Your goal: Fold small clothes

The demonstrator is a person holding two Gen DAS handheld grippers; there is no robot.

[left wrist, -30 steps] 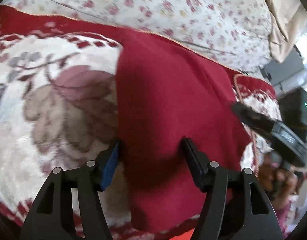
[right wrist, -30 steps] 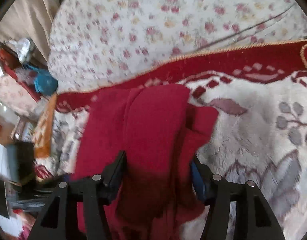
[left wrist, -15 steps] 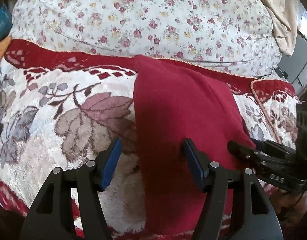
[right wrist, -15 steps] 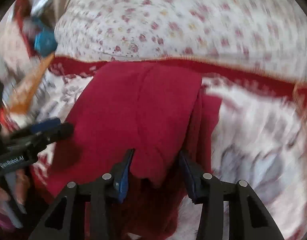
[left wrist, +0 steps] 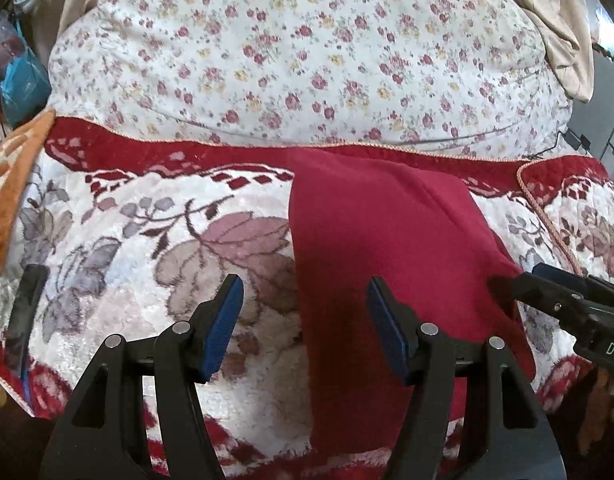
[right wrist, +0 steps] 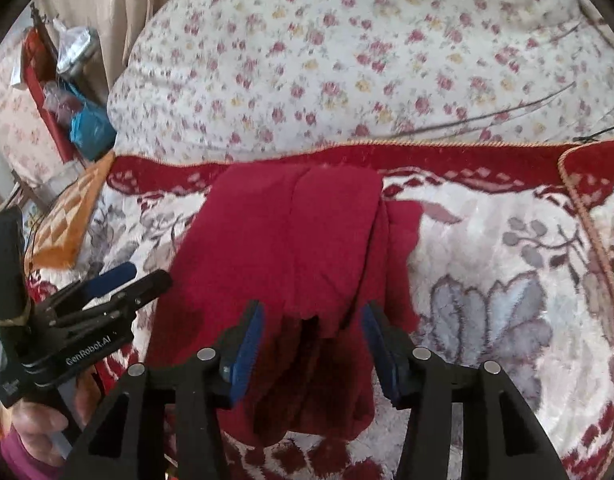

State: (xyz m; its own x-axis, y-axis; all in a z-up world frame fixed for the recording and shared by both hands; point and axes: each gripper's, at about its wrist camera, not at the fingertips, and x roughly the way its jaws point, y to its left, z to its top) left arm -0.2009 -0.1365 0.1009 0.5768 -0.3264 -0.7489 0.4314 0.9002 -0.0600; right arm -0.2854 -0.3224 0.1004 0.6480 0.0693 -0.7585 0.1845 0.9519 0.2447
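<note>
A dark red garment (left wrist: 387,240) lies folded lengthwise on a red and white flowered blanket (left wrist: 127,260). My left gripper (left wrist: 303,284) hovers open over the garment's left edge, and its pads touch no cloth. In the right wrist view the garment (right wrist: 287,240) shows stacked layers with a ragged near end. Above that end my right gripper (right wrist: 313,308) has its jaws opening; the cloth lies below the gap and the pads do not press on it. Each gripper appears in the other's view: the right gripper (left wrist: 515,276) at the garment's right edge, the left gripper (right wrist: 147,274) at its left edge.
A white quilt with small flowers (left wrist: 307,60) bulges behind the blanket. An orange patterned mat (left wrist: 11,184) and a blue bag (left wrist: 23,84) sit at the far left. A beige curtain (left wrist: 563,20) hangs at the back right. A hand (right wrist: 39,420) holds the left gripper.
Both grippers have drawn back and risen from the garment, so more of the bed shows. The right jaws narrowed, then widened again. The garment stays flat on the blanket.
</note>
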